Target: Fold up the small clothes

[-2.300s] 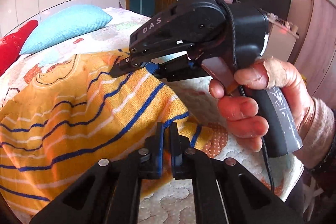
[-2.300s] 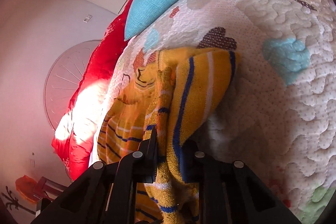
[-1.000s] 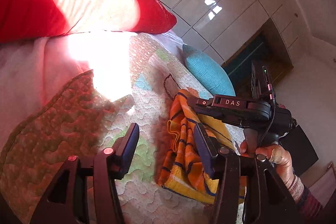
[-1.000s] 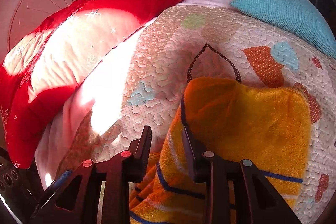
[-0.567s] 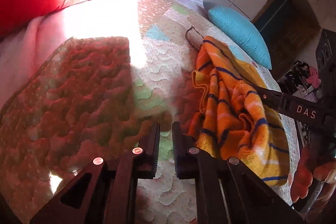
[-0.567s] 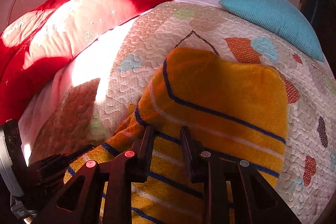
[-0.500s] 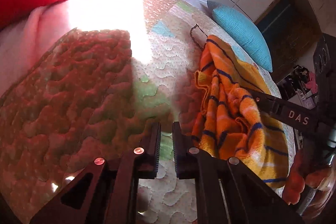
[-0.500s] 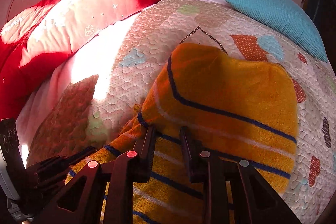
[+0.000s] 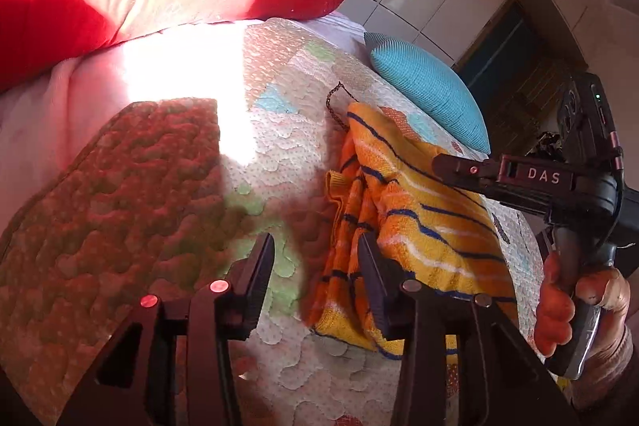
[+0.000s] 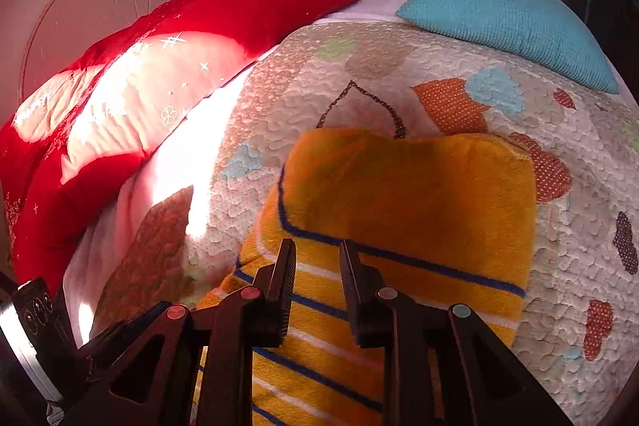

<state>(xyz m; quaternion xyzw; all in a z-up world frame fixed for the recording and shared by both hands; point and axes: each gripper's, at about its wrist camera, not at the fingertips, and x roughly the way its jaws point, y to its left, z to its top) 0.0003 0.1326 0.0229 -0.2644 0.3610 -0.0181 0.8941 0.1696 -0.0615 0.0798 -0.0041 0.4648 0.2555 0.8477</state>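
Two grippers were over the bed, and you held one in each hand. The left gripper (image 9: 315,260) pointed down at the quilt (image 9: 275,150), beside the left edge of the orange striped garment (image 9: 423,222). Its jaws had just been opening and stood moderately wide, with only quilt showing in the gap between them. Its right finger (image 9: 371,274) was at the bunched edge of the garment; if it touched the cloth, I cannot tell. Nothing was gripped there.

The garment lay folded on the quilt, a thick pile with blue and white stripes. The plain orange part (image 10: 411,186) was on the far side, toward the blue pillow (image 10: 507,14). The red pillow (image 10: 223,22) lay at the head of the bed, well apart from the garment, with strong sunlight on it.

The right gripper (image 10: 317,278) hung over the near striped part of the garment. Its jaws stood narrow but not closed, and the striped cloth showed through the gap. The fingers (image 10: 285,278) did not pinch the cloth, as far as the right wrist view showed. In the left wrist view, your right hand (image 9: 575,302) held the handle of this gripper, and its long black fingers reached over the garment from the right side.
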